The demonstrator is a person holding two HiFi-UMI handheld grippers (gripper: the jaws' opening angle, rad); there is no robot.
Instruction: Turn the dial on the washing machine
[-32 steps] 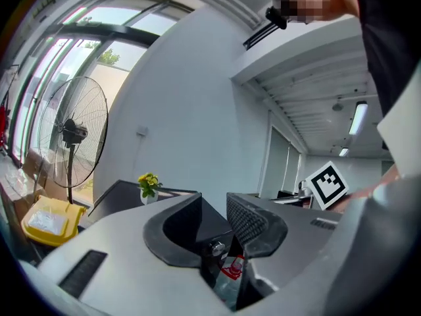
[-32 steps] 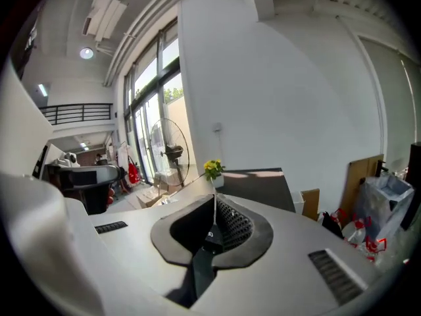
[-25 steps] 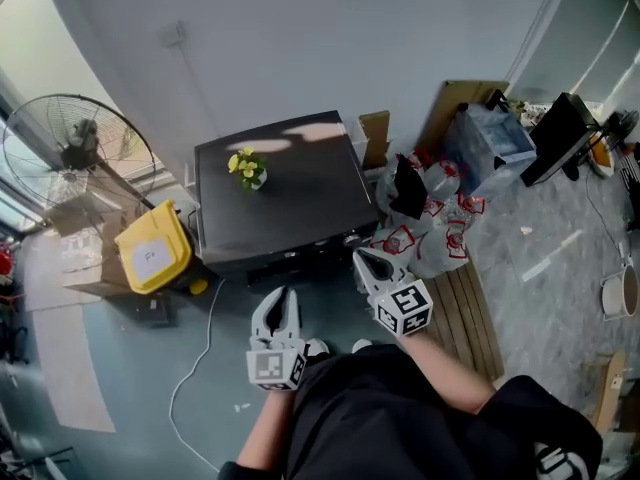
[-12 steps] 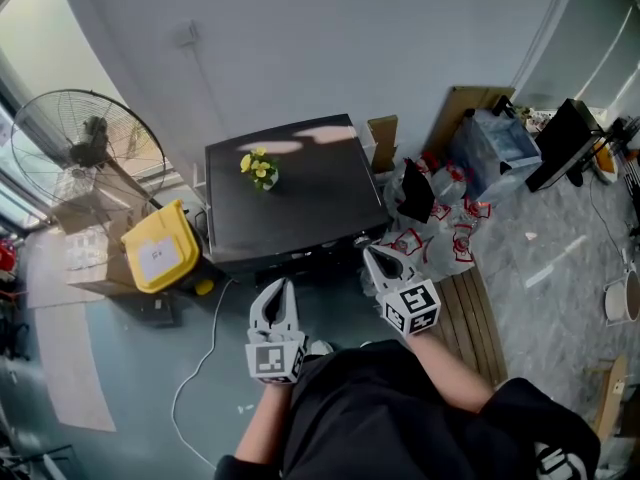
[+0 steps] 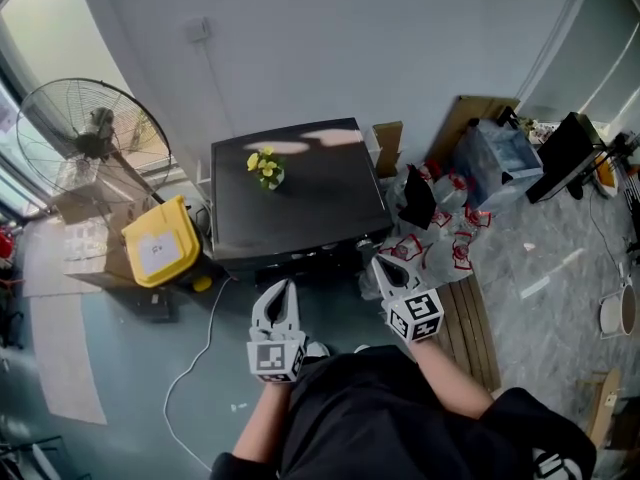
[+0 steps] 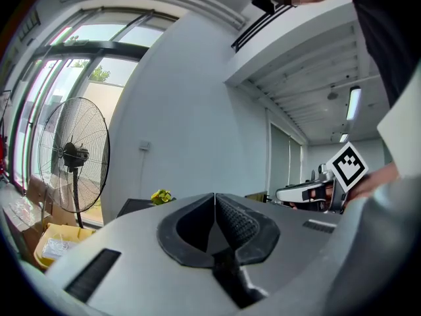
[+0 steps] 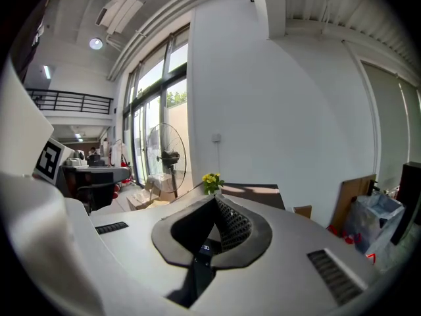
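The washing machine (image 5: 300,193) is a dark-topped box against the white wall, with a small pot of yellow flowers (image 5: 266,168) on its lid. Its front control strip (image 5: 330,251) shows small knobs, too small to tell apart. My left gripper (image 5: 277,290) hangs in front of the machine's front edge, shut and empty. My right gripper (image 5: 383,264) is close to the machine's front right corner, also shut with nothing in it. In the left gripper view the pads (image 6: 230,217) meet, flowers (image 6: 160,196) beyond. The right gripper view shows closed jaws and the flowers (image 7: 210,182).
A standing fan (image 5: 95,133) and cardboard boxes (image 5: 75,228) are at the left, with a yellow-lidded bin (image 5: 160,253) beside the machine. A white cable (image 5: 195,358) trails over the floor. Red-and-white bags (image 5: 440,238) and a wooden pallet (image 5: 470,318) crowd the right.
The left gripper's jaws, slightly apart a second ago, are closed now. The head view has shifted a little; both grippers stay in about the same place.
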